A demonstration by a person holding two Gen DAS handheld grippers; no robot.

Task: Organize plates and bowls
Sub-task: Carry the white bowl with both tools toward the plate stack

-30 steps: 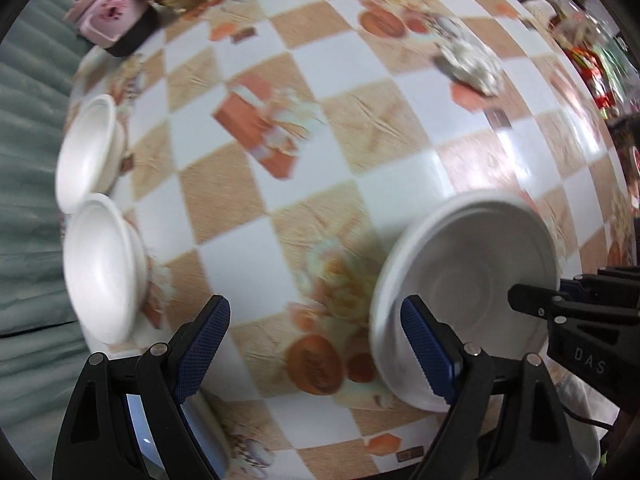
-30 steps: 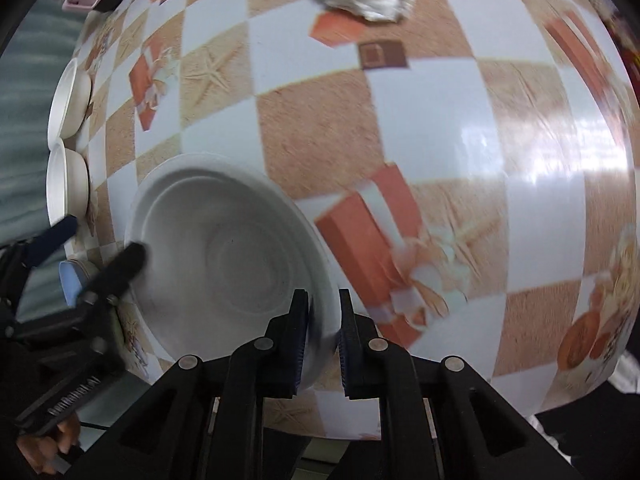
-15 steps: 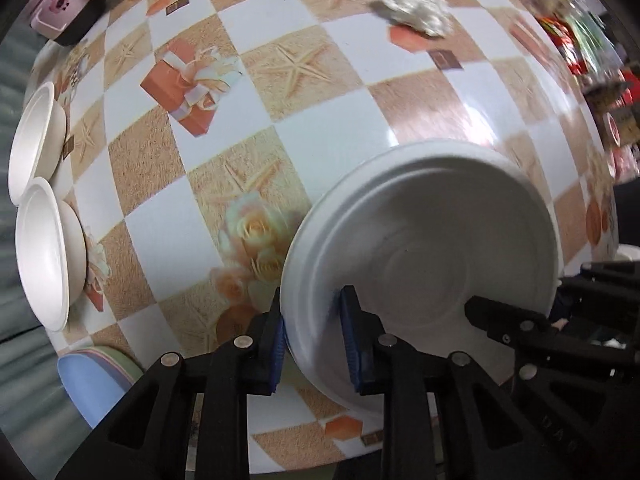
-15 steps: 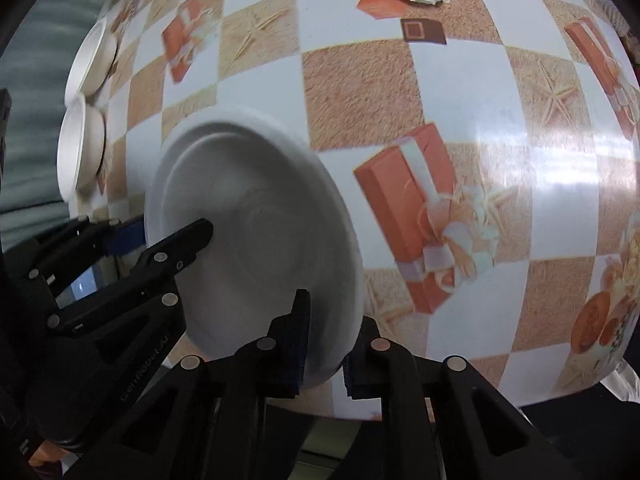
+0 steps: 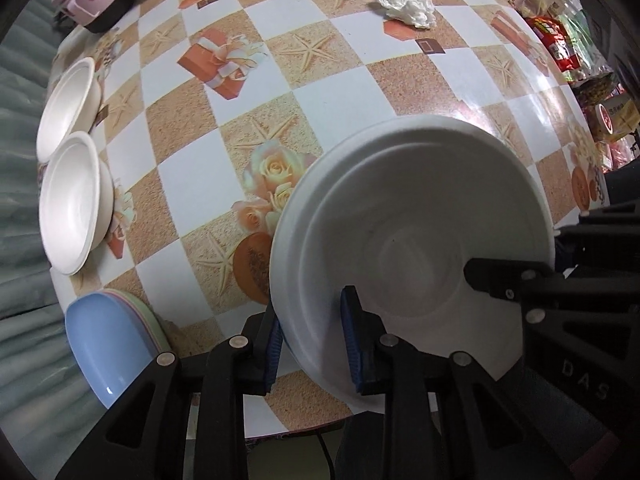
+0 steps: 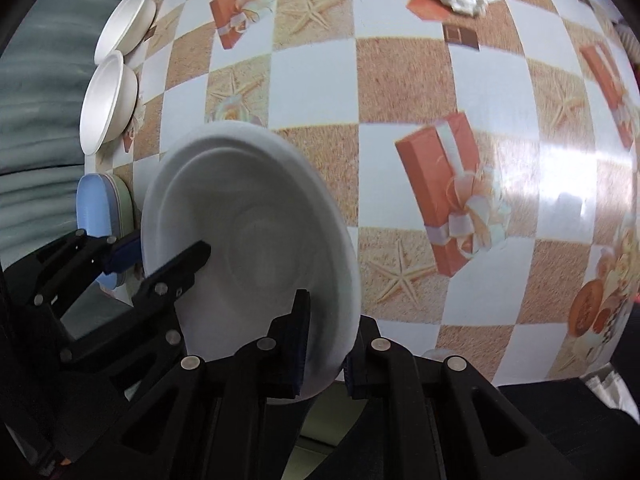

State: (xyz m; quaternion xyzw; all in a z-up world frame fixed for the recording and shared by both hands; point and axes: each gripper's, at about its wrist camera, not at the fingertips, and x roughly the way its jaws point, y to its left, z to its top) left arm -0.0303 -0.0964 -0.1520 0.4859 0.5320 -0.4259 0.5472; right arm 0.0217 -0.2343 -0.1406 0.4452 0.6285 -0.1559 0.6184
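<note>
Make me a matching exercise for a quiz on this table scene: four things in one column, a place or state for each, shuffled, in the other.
Things:
1. white plate
2. two white bowls
3. blue plate
4. crumpled tissue

Places or states:
A. top of a pastel stack at the near left edge
B. far side of the table
C. gripped at the rim by both grippers
D. side by side along the left edge

Pairs: 1-C, 2-D, 3-A, 4-B

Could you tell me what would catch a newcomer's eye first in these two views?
A large white plate fills the foreground, pinched at opposite rims by the left gripper and the right gripper. Behind it spreads the checkered tablecloth. Two white bowls and a blue plate stack line its left edge.
</note>
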